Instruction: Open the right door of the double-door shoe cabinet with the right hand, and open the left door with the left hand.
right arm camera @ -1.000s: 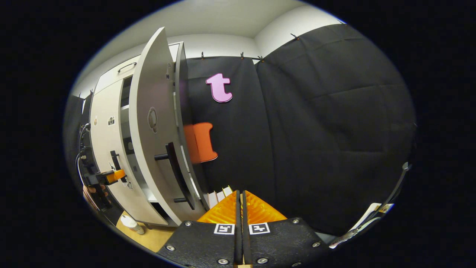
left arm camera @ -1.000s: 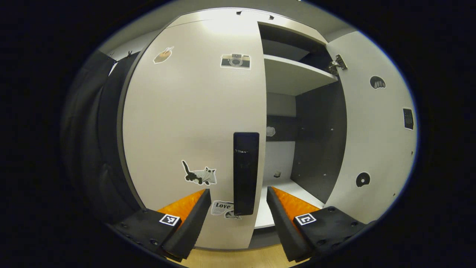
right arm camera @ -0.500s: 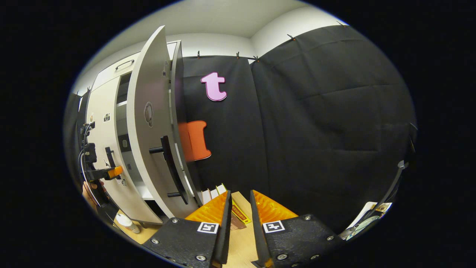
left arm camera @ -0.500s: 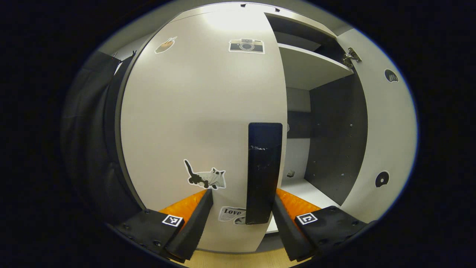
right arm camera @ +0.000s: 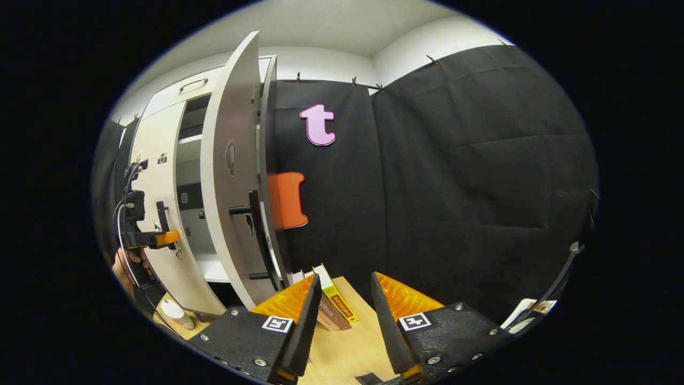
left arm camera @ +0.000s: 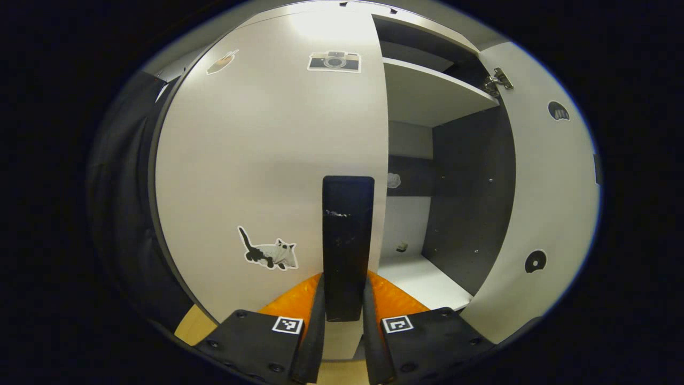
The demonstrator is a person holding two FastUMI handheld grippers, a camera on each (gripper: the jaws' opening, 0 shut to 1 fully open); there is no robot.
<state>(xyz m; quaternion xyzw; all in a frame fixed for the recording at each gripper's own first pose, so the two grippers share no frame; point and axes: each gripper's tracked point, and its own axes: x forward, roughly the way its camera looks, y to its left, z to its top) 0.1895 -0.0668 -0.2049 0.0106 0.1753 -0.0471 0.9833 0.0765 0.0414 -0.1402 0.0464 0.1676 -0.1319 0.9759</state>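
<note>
No words or numbers can be read. Square black-and-white coded markers (left arm camera: 287, 325) sit on both claws, just behind the fingers. The small boxes (right arm camera: 335, 302) ahead of the right claw (right arm camera: 342, 297) carry print too small to read

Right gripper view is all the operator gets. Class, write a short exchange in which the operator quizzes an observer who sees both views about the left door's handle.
Operator: Has the left gripper got the handle?
Observer: Yes. In the left gripper view both fingers press the black handle's lower end.
Operator: Anything on the left door beside it?
Observer: A cat sticker sits just left of the handle, clear of the fingers.
</note>
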